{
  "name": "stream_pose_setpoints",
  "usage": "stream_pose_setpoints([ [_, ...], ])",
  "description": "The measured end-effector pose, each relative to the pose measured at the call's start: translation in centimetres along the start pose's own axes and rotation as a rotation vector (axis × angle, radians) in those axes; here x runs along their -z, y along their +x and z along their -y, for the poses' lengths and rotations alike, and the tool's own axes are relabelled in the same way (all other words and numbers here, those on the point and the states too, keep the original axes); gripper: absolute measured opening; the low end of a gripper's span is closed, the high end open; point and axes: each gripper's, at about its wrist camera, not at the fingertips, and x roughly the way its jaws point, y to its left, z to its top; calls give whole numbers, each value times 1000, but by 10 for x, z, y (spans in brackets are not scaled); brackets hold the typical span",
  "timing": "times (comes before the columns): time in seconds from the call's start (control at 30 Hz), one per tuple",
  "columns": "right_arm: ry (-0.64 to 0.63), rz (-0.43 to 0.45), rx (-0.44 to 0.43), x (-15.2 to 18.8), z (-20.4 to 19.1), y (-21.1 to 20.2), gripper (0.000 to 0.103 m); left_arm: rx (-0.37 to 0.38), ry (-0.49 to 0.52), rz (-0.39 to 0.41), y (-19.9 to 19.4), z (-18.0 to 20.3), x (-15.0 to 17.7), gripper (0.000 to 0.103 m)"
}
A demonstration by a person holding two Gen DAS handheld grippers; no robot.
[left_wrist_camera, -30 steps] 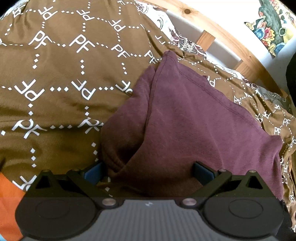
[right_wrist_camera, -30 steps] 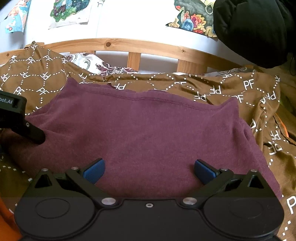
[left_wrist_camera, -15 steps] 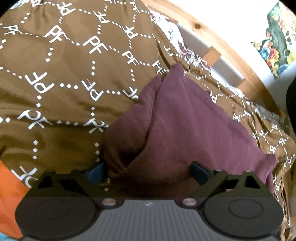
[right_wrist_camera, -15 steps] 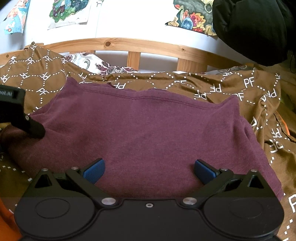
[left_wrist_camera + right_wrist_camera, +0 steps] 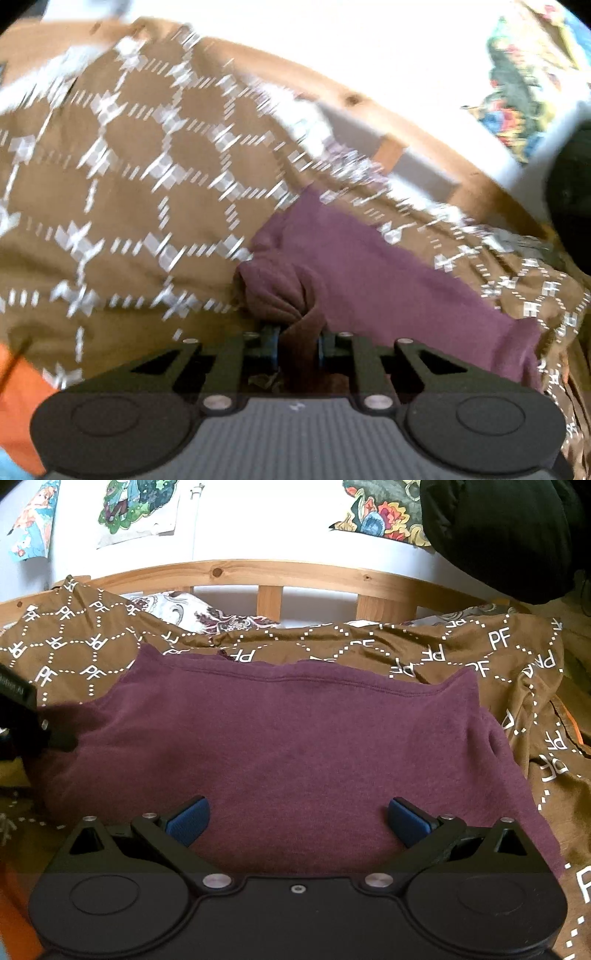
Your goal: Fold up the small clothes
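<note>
A maroon garment [image 5: 295, 738] lies spread on a brown patterned bedspread [image 5: 461, 653]. In the left wrist view my left gripper [image 5: 298, 341] is shut on a bunched fold at the garment's left edge [image 5: 351, 273], and that view is blurred by motion. My right gripper [image 5: 295, 818] is open, its blue pads [image 5: 186, 819] apart just above the garment's near edge. The left gripper also shows at the left edge of the right wrist view [image 5: 22, 720], against the garment's left side.
A wooden bed rail [image 5: 273, 576] runs along the back, against a white wall with pictures [image 5: 136, 506]. A dark bulky object [image 5: 498, 535] hangs at the upper right. A floral pillow [image 5: 207, 616] peeks out behind the bedspread. Orange fabric [image 5: 18, 398] lies at the lower left.
My left gripper has closed on the garment's left edge and is moving, which blurs its view. The right gripper has stayed open and almost still.
</note>
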Motion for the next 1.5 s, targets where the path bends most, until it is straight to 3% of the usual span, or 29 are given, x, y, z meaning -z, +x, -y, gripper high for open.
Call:
stream_pose_setpoints([
  [0.23, 40, 5, 46, -17, 34, -30, 103, 163, 214, 102, -22, 56, -14, 18],
  [0.33, 58, 18, 86, -21, 58, -44, 103, 258, 325, 102, -26, 91, -16, 18],
  [0.5, 98, 33, 201, -28, 109, -60, 103, 369, 491, 28, -18, 153, -6, 18],
  [0.67, 164, 79, 316, -25, 164, -76, 103, 427, 617, -55, -12, 191, 29, 18],
  [0.8, 258, 87, 350, -15, 202, -80, 103, 424, 672, -139, -5, 202, 60, 18],
  [0.9, 319, 95, 341, -10, 218, -79, 103, 407, 696, -139, -6, 200, 72, 21],
  [0.97, 345, 104, 311, -7, 220, -76, 103, 398, 701, -135, -9, 200, 76, 26],
  [1.23, 355, 142, 189, -10, 203, -68, 102, 432, 678, -95, -32, 196, 76, 89],
  [1.33, 369, 162, 141, -11, 199, -67, 102, 396, 672, -59, -42, 192, 77, 96],
  [1.5, 456, 234, 44, -8, 198, -68, 102, 335, 673, -49, -48, 179, 78, 99],
])
